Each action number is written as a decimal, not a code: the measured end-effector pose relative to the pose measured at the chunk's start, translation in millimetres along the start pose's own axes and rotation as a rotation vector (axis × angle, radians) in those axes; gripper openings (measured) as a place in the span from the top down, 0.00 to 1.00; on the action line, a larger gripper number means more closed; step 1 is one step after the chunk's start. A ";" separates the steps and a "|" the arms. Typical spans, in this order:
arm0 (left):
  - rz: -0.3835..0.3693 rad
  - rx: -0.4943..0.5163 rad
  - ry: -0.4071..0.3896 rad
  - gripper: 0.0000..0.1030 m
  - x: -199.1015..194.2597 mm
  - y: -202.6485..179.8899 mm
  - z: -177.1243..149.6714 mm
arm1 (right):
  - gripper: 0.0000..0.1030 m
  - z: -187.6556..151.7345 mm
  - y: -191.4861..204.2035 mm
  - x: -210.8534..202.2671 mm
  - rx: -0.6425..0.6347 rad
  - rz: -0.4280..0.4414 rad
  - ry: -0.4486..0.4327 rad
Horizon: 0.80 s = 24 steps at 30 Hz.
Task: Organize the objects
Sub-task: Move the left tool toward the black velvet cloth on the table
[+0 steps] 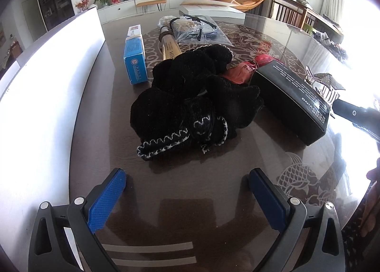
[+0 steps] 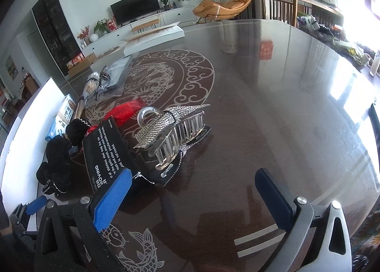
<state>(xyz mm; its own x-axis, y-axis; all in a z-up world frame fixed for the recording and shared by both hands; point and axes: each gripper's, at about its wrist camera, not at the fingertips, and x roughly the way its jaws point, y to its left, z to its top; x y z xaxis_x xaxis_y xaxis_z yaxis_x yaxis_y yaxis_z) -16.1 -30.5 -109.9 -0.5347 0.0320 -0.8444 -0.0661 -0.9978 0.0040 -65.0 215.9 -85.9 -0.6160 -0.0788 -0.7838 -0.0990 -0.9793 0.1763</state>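
The left gripper (image 1: 187, 191) hovers low over the dark glossy counter (image 1: 190, 212), its blue fingers (image 1: 106, 198) spread wide with nothing between them. Just beyond them lies a heap of black gloves (image 1: 190, 101) with white stitched cuffs. The right gripper (image 2: 192, 191) is likewise wide apart and empty; its left finger sits just in front of a black box (image 2: 106, 153) that lies right of the gloves. A glittery hair clip (image 2: 171, 129) rests on the box's right end. Behind the box lies a red packet (image 1: 247, 68). Farther left stands a blue carton (image 1: 135, 58), beside a long white box (image 1: 47, 77) along the left edge. At the far side lie glasses (image 1: 194, 25) on plastic bags.
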 end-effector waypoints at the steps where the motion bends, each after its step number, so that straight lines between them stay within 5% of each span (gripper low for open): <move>1: -0.002 0.003 0.000 0.00 -0.4 0.6 -0.7 | 0.00 0.0 -0.5 0.2 0.003 0.002 0.001; 8: -0.005 -0.016 0.098 0.00 4.8 1.0 17.4 | 0.00 -1.0 12.1 -1.4 -0.048 0.032 -0.007; 13: -0.018 -0.064 0.043 0.00 3.7 10.0 49.8 | 0.00 -0.5 11.4 1.1 -0.045 0.028 0.002; 17: -0.045 -0.121 0.080 0.00 16.9 21.1 57.3 | 0.00 0.2 5.1 -0.4 -0.020 0.032 -0.001; 19: -0.072 -0.139 0.107 0.12 19.9 23.3 49.8 | 0.00 0.2 3.5 -1.4 -0.011 0.034 -0.004; 24: -0.160 0.062 0.095 0.14 -2.0 -8.8 16.3 | 0.00 -0.2 -1.0 -1.8 0.011 0.041 -0.005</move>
<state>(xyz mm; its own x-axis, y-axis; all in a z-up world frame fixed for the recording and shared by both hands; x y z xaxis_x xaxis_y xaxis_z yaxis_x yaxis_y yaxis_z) -28.2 -20.9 -99.5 -0.4316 0.1811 -0.8837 -0.1970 -0.9749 -0.1036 -63.6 216.9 -84.8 -0.6234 -0.1181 -0.7729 -0.0818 -0.9732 0.2147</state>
